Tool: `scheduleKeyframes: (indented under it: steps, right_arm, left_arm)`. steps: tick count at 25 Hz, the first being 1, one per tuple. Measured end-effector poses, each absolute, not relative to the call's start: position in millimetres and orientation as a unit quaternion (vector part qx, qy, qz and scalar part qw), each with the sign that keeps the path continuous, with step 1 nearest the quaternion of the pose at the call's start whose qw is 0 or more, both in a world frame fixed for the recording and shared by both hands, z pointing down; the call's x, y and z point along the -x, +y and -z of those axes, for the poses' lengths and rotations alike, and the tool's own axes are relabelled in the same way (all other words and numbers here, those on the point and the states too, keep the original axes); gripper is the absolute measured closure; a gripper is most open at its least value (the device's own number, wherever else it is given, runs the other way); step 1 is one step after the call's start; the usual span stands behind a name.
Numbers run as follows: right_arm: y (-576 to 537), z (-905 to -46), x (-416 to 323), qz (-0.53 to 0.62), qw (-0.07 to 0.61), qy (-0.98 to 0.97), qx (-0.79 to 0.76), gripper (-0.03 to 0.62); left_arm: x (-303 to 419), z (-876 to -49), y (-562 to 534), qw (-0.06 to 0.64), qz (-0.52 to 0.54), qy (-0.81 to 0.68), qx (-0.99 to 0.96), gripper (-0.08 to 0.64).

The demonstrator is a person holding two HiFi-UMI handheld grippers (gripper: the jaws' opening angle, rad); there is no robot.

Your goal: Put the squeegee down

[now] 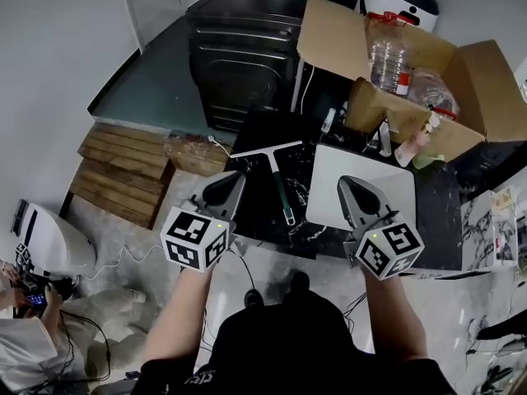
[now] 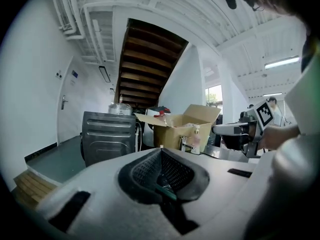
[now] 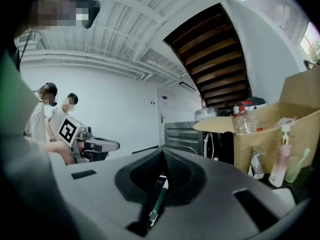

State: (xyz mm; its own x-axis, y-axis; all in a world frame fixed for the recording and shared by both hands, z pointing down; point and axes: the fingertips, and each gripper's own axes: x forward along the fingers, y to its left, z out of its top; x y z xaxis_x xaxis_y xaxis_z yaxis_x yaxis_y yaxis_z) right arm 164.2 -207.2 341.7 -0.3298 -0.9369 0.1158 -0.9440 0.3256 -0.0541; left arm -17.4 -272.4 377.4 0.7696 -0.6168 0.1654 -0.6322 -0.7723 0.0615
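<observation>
Squeegee [image 1: 278, 183] lies flat on the black table [image 1: 257, 216], blade away from you, between your two grippers and touching neither. Your left gripper [image 1: 234, 178] has its jaws pressed together on nothing; your right gripper [image 1: 347, 182], above a white board [image 1: 328, 189], is likewise closed and empty. In the left gripper view only a green sliver of the handle shows under the closed tips; the right gripper view shows more of the handle, yet the blade is hidden. The cardboard box [image 1: 387, 109] is cut off there.
</observation>
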Motion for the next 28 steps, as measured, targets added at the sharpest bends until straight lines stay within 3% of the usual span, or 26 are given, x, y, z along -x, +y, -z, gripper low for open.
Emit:
scheduleKeyframes:
  steps: [11, 28]
  right_arm:
    - [-178, -340, -214, -0.057, 0.014, -0.812, -0.581, 0.589]
    - [-180, -354, -204, -0.078, 0.015, -0.830, -0.552, 0.589]
  left_arm:
    - [-7, -370, -266, 0.053, -0.081, -0.348, -0.932, 0.549]
    - [-23, -385, -256, 0.066, -0.090, -0.349, -0.931, 0.549]
